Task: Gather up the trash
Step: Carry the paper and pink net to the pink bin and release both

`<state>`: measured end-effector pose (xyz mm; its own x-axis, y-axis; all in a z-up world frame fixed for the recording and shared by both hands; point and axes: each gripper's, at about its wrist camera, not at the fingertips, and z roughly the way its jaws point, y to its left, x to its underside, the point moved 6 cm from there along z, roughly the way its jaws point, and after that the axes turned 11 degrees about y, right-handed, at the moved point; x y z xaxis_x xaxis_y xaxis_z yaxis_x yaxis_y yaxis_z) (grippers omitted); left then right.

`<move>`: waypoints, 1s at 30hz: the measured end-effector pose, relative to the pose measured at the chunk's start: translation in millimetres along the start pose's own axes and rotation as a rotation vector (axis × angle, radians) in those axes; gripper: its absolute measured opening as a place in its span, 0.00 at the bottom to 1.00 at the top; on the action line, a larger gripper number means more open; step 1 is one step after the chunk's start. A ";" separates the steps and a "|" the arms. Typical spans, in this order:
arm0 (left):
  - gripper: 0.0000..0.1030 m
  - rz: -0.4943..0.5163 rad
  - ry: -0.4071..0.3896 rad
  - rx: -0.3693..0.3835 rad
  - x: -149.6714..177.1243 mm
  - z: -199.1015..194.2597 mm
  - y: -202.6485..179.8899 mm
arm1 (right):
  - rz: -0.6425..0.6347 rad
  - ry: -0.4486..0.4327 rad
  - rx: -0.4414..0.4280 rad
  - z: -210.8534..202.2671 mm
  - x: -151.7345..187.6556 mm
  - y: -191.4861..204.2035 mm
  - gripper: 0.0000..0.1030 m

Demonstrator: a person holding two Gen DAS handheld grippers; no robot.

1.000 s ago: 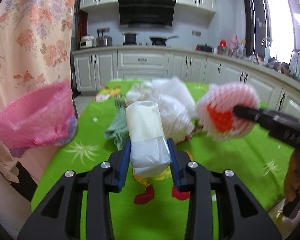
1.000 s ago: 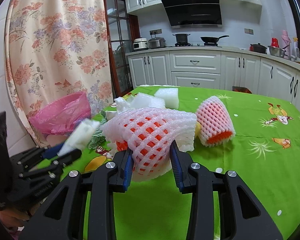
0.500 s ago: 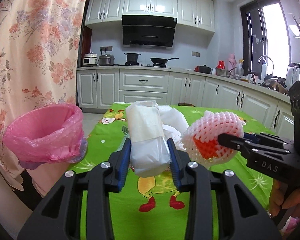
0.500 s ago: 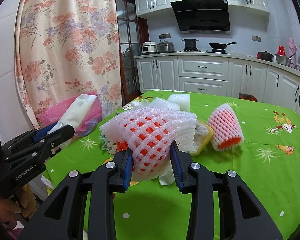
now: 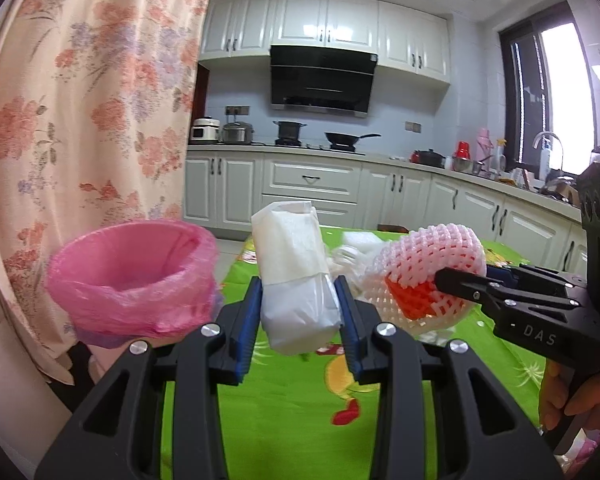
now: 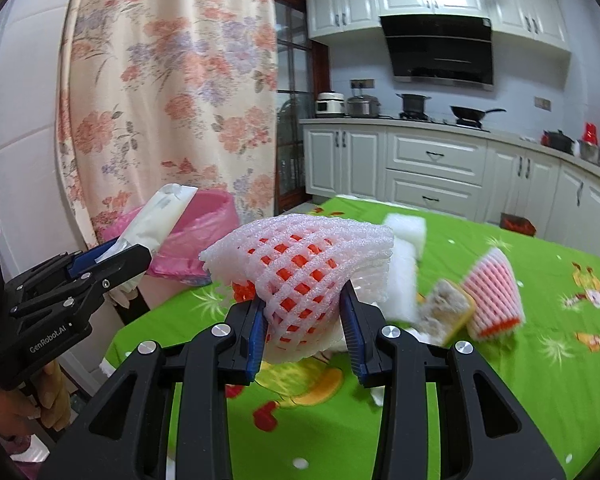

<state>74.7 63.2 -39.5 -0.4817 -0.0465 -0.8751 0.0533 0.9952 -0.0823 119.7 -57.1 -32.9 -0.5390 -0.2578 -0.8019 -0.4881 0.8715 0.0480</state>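
Both grippers are loaded and raised above the table, so the collecting is mid-way: two pieces are picked up, none of them yet dropped. The left gripper pinches a white folded plastic-wrapped packet between its blue pads, the packet standing up out of the jaws. Just left of it, beyond the table's left edge, stands the bin lined with a pink plastic bag, its mouth open; how much it already holds cannot be told, since the inside is only partly seen. The right gripper is pressed onto a white foam fruit net with an orange core showing through the mesh, which bulges above the jaws.

On the green cartoon-printed tablecloth more trash is left: a second pink-and-white foam fruit net lying on its side toward the right edge, a yellow sponge with a grey crumbly top just beside it, and white foam blocks nearer the far edge, with some white scraps near the front.

Judging from this, the next step is to carry the packet over the bag's mouth and release it, then the net; after that several more trips to the table remain
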 end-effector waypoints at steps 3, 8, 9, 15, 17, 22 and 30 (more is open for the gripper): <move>0.34 -0.010 -0.007 -0.027 -2.8 -4.2 17.9 | -0.024 0.005 -0.026 7.5 -7.7 12.9 0.35; 0.34 -0.033 -0.020 -0.072 -9.0 -8.3 45.9 | -0.078 0.017 -0.068 27.9 -25.3 39.5 0.35; 0.34 -0.040 -0.021 -0.081 -11.3 -8.5 54.0 | -0.087 0.018 -0.073 32.0 -29.4 44.7 0.35; 0.35 -0.065 -0.022 -0.133 -26.3 -6.8 101.0 | -0.112 0.035 -0.120 57.6 -51.6 71.0 0.35; 0.35 -0.067 -0.017 -0.150 -30.6 -3.8 117.9 | -0.117 0.038 -0.143 66.1 -60.0 79.8 0.35; 0.35 -0.104 0.008 -0.158 -41.1 9.9 157.9 | -0.134 0.041 -0.180 87.6 -84.6 102.3 0.35; 0.35 -0.169 0.032 -0.177 -60.7 32.9 218.5 | -0.176 0.075 -0.180 134.1 -120.1 131.4 0.35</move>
<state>144.3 280.7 -20.1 -0.4984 -0.2132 -0.8403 -0.1827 0.9733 -0.1386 212.3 144.3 -10.2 -0.4812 -0.4349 -0.7611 -0.6894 0.7241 0.0221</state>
